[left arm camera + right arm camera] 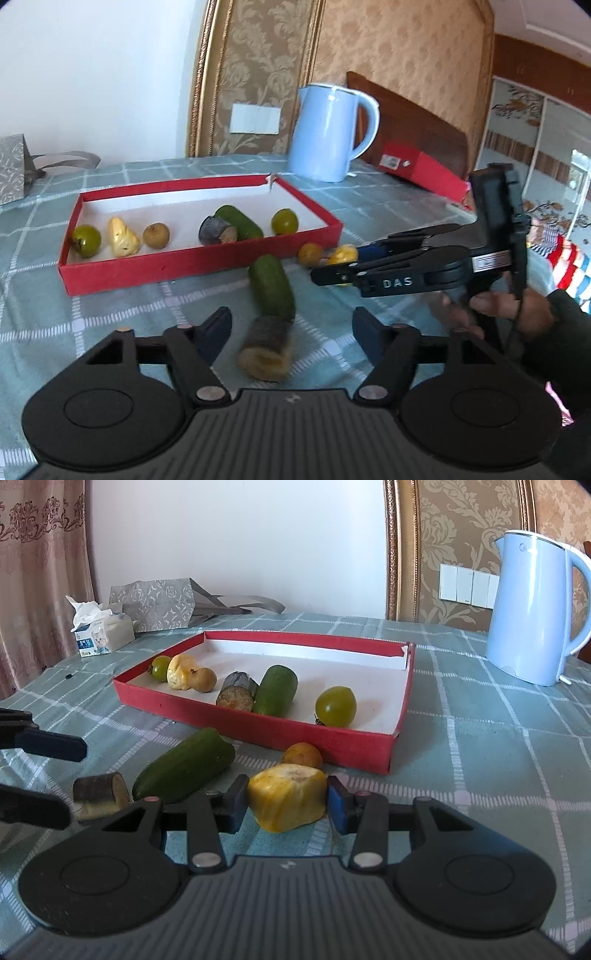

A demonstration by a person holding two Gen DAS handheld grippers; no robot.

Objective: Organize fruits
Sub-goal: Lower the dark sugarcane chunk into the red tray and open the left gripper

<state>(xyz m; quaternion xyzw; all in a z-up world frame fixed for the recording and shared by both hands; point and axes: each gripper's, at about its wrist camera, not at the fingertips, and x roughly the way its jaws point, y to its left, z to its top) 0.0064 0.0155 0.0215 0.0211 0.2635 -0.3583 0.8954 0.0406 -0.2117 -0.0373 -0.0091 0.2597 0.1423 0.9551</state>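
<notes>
A red box (199,266) (258,731) on the checked cloth holds several fruits, among them a cucumber piece (240,221) and green round fruits (335,706). In front of it lie a cucumber (271,291) (184,764), a brown cut piece (266,354) (99,797) and a small brown fruit (310,254) (302,755). My left gripper (291,328) (75,781) stands open, with the brown cut piece lying between its fingers untouched. My right gripper (287,803) (343,262) is shut on a yellow fruit (288,797) (343,254) just above the cloth near the box's front corner.
A light blue kettle (332,133) (532,609) stands behind the box at the right. A second red box (417,166) lies beyond it. A tissue pack (99,635) and a grey paper bag (155,603) sit at the far left. A hand (498,306) holds the right gripper.
</notes>
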